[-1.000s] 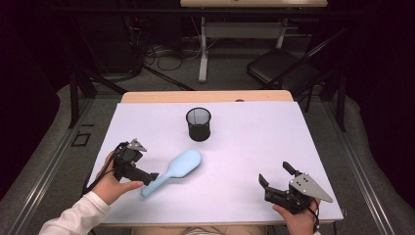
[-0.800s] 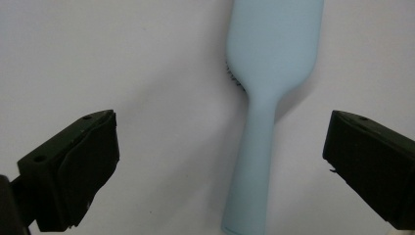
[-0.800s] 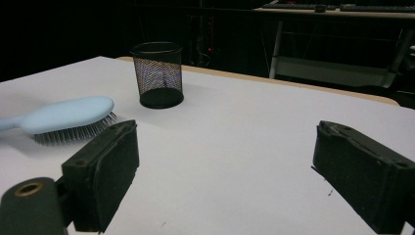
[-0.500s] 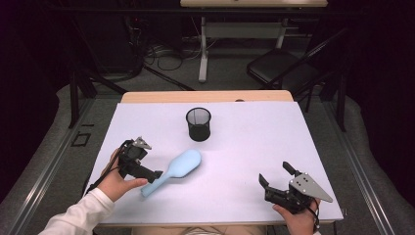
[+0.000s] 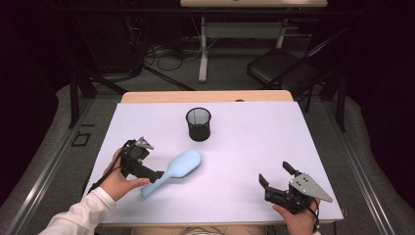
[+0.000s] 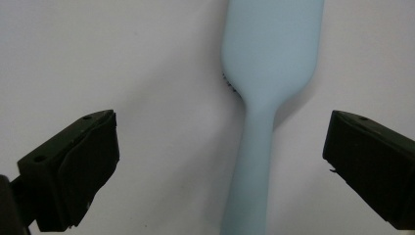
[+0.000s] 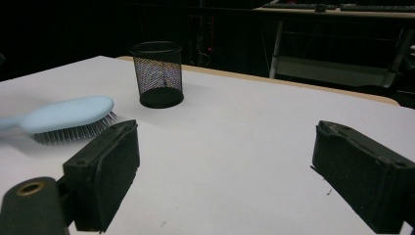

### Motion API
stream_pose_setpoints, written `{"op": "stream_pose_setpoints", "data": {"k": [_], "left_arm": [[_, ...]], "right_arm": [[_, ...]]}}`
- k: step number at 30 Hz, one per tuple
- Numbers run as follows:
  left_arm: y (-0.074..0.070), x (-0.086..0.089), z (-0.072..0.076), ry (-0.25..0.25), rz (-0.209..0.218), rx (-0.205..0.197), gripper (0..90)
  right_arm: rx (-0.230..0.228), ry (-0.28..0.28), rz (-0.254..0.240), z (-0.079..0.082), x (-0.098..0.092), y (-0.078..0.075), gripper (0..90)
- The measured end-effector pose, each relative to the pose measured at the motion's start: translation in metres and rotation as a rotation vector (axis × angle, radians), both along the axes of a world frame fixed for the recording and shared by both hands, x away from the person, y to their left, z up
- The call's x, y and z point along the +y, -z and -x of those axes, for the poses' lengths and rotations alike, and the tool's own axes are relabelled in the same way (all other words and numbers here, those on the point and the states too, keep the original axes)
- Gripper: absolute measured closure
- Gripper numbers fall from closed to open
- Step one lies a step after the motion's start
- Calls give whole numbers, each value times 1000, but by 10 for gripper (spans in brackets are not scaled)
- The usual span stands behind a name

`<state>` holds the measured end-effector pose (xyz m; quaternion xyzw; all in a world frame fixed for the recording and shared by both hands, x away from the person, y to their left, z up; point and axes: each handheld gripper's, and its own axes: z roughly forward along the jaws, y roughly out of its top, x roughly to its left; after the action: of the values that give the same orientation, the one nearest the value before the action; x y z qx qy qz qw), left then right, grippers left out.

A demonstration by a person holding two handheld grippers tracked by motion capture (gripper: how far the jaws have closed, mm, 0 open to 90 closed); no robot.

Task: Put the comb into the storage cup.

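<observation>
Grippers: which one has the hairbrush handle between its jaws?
The left gripper: its open jaws straddle the blue hairbrush handle. The right gripper sits apart.

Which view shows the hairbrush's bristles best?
The right gripper view: the hairbrush lies bristles down, seen from the side. The left gripper view shows its back and handle; the high view shows its whole outline.

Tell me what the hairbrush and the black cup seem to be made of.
Hairbrush: likely plastic, pale blue, smooth matt back without seams; its bristles look like thin metal or plastic pins. Cup: probably black wire mesh, since its see-through wall shows a fine grid.
</observation>
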<state>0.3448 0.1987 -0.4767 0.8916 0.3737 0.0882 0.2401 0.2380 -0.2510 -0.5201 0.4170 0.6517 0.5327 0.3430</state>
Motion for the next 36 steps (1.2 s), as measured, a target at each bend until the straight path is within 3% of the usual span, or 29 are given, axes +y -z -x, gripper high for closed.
{"op": "stream_pose_setpoints", "data": {"k": [21, 36], "left_arm": [[12, -14, -5, 29, -38, 18, 5], [20, -22, -5, 42, -44, 25, 5]], "right_arm": [[-2, -2, 1, 0, 0, 0, 112], [-1, -5, 2, 0, 0, 0, 120]]}}
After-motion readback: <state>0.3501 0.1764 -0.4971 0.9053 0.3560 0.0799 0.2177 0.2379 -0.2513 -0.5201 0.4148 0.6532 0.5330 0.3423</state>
